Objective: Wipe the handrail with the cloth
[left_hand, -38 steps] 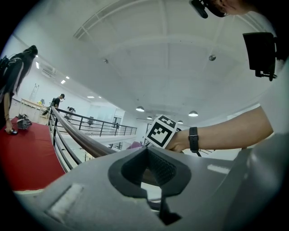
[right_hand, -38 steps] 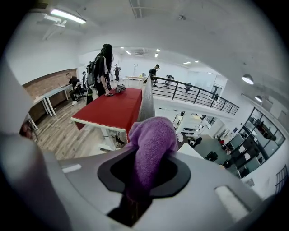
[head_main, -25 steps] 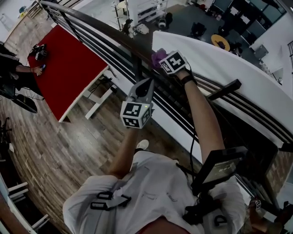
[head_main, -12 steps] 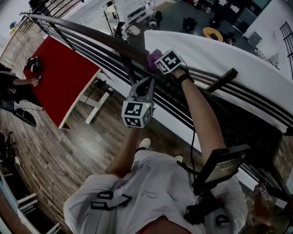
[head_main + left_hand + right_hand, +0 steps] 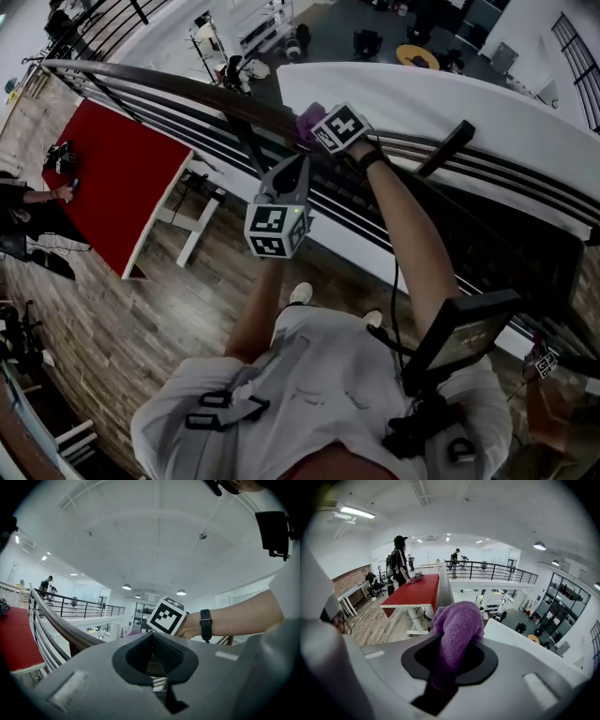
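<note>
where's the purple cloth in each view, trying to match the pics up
Head view: purple cloth upper middle, on the handrail, at the right gripper.
Left gripper view: small purplish sliver near centre, beside the marker cube.
Right gripper view: dead centre, between the jaws.
Shared landmark: the red table, left of the cloth in all three.

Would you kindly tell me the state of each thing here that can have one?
Right hand-held gripper: shut on the cloth.
Cloth: bunched, sticking out past the jaws, at the handrail's top.
Left hand-held gripper: shut, nothing between its jaws.
Handrail: dark top bar, cloth against it.
</note>
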A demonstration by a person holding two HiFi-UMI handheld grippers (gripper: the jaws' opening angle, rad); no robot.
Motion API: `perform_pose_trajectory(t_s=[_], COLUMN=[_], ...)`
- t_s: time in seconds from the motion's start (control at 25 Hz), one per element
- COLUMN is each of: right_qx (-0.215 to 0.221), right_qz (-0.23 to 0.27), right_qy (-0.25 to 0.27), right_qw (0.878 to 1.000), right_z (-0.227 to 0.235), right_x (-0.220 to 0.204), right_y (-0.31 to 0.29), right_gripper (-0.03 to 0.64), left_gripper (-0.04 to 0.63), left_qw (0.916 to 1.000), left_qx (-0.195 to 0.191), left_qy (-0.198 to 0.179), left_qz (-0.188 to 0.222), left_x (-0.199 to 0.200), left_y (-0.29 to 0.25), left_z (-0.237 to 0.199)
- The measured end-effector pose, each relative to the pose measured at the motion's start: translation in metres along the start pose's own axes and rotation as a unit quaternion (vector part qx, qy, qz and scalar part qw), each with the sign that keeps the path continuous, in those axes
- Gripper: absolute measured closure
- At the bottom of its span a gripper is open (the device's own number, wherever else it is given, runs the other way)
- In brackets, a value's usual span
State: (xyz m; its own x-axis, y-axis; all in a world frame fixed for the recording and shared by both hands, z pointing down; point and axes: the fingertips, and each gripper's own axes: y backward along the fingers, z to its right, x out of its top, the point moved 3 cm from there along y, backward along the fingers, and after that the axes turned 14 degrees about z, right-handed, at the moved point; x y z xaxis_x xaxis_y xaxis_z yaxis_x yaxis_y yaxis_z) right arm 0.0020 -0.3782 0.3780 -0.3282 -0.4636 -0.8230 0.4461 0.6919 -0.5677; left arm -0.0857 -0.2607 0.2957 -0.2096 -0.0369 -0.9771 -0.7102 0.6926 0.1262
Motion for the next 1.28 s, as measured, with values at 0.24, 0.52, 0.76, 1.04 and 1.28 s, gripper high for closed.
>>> perform_pose_trajectory(t_s=[0.24,0.52,0.76,1.04,1.28], right_qx=[-0.007,-0.012,-0.013,-0.041,-0.068], right_qz=[-0.003,0.001,0.005,0.024,0.039], right_qy=[-0.009,-0.023,-0.038,-0.057,-0.082], right_qw=[1.0,1.0,0.999,0.997,0.994], right_z=[0.005,0.005,0.006,0.013,0.022], right_x=[-0.017,-0.035,-0.055,-0.079,-0.104], right_y=[0.021,0.042,0.067,0.107,0.141], right_gripper=[0.534,0.534,0.534,0.532,0.532], left_gripper=[0.594,0.594,0.594,0.594,0.594], left_qw=[0.9996,0.9987,0.9966,0.9943,0.9901], left_qx=[-0.025,-0.05,-0.081,-0.106,-0.14], left_qy=[0.007,-0.002,0.001,0.001,0.005], left_qz=[-0.006,-0.002,-0.011,-0.006,-0.015], left_x=[-0.004,0.008,-0.002,-0.006,-0.014], left_y=[-0.005,-0.013,-0.021,-0.034,-0.04], left_z=[0.023,0.042,0.07,0.107,0.137])
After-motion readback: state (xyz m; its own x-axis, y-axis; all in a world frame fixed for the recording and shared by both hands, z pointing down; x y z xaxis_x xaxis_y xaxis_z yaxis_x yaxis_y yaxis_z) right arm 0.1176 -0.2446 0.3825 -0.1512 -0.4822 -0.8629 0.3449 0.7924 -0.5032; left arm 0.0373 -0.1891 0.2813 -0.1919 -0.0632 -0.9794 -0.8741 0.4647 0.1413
